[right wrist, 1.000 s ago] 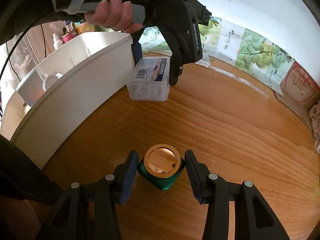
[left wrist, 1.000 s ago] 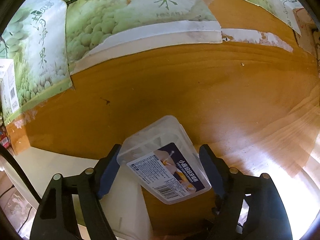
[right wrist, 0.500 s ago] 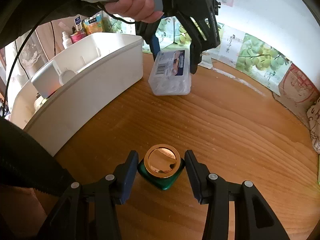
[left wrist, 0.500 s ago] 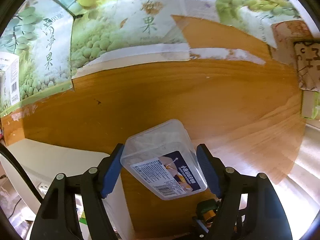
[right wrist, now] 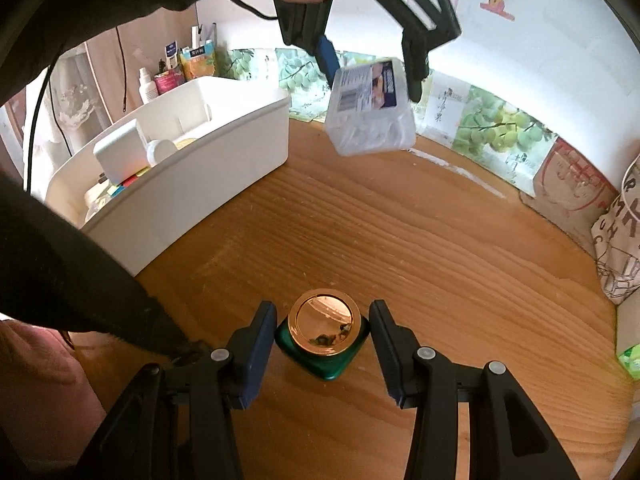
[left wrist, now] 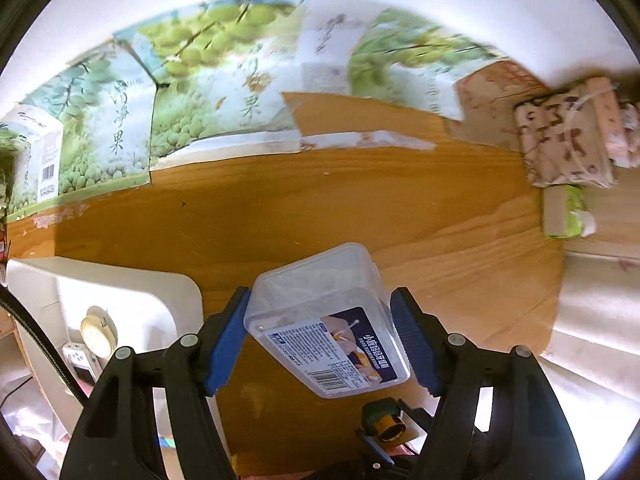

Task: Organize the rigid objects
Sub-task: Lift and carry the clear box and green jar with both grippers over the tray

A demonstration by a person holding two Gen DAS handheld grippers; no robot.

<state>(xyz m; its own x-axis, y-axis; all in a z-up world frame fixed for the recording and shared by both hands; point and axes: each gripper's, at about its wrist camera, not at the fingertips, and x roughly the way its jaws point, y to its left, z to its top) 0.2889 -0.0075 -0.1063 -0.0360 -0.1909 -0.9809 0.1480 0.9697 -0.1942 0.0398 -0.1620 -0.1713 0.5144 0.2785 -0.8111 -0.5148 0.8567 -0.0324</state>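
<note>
Fruit posters [left wrist: 224, 92] blurred, txt unreadable

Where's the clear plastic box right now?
The clear plastic box hangs in the air in the left hand-held gripper, above the wooden table and just right of the white storage bin in the right wrist view.

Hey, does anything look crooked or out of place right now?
Yes. The clear plastic box hangs tilted in the left gripper, well above the wooden table. The green jar sits upright in the right gripper.
</note>
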